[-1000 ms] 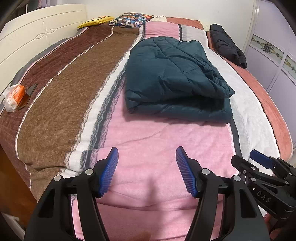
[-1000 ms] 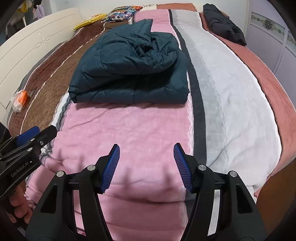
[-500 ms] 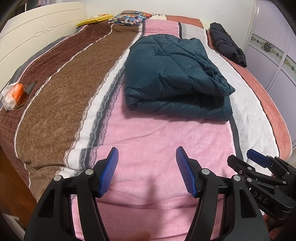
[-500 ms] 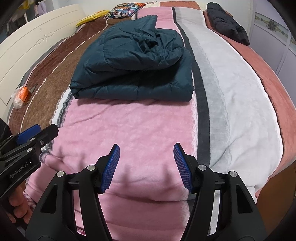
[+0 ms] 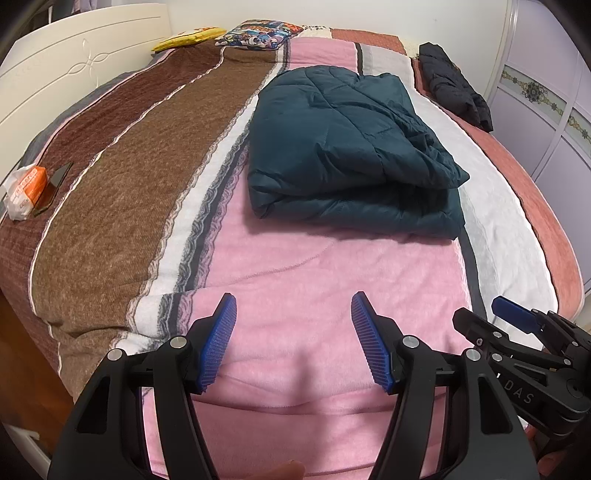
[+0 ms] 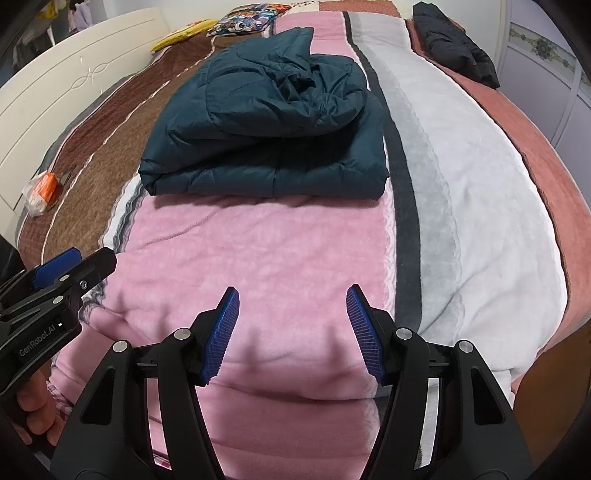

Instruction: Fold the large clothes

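Note:
A dark teal padded jacket (image 5: 343,147) lies folded into a thick bundle on the pink stripe of the bed; the right wrist view shows the jacket (image 6: 273,125) with its hood bunched on top. My left gripper (image 5: 293,301) hovers open over the pink blanket near the bed's front edge, well short of the jacket, nothing between its blue pads. My right gripper (image 6: 291,295) stands open the same way, empty. Each gripper also shows beside the other: the right gripper (image 5: 480,317) at the lower right, the left gripper (image 6: 74,264) at the lower left with a hand under it.
The striped blanket (image 5: 122,192) covers the whole bed. A black garment (image 5: 454,88) lies at the far right edge. A white and orange packet (image 5: 26,188) sits by the white headboard (image 5: 74,70). Cushions (image 5: 258,33) rest at the far end. Wardrobe doors (image 5: 546,110) stand right.

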Tool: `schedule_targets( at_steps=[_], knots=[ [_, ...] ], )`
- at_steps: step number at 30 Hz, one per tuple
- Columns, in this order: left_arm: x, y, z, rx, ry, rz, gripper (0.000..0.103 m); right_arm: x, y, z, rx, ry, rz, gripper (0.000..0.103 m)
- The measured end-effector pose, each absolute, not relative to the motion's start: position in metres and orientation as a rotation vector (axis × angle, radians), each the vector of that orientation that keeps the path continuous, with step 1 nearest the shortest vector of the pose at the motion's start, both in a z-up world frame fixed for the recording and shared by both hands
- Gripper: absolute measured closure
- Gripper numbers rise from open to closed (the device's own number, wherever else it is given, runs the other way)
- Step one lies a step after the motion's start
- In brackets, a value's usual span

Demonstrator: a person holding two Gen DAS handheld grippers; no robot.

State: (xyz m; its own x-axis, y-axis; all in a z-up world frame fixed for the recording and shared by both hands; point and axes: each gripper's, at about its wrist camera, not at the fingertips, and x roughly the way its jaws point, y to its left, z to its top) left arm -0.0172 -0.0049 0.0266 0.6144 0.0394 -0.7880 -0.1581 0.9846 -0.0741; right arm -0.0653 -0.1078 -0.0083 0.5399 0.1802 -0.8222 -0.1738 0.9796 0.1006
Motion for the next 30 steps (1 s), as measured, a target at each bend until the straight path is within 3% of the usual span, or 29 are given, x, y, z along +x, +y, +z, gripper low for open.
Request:
schedule_targets(
  at_steps=[30],
  knots=[
    [-0.0176,-0.0039,0.0251,-0.135,0.906,0.104,0.04,-0.0655,-0.1083,-0.0087,0.007,0.978,0.212,0.042]
  ],
)
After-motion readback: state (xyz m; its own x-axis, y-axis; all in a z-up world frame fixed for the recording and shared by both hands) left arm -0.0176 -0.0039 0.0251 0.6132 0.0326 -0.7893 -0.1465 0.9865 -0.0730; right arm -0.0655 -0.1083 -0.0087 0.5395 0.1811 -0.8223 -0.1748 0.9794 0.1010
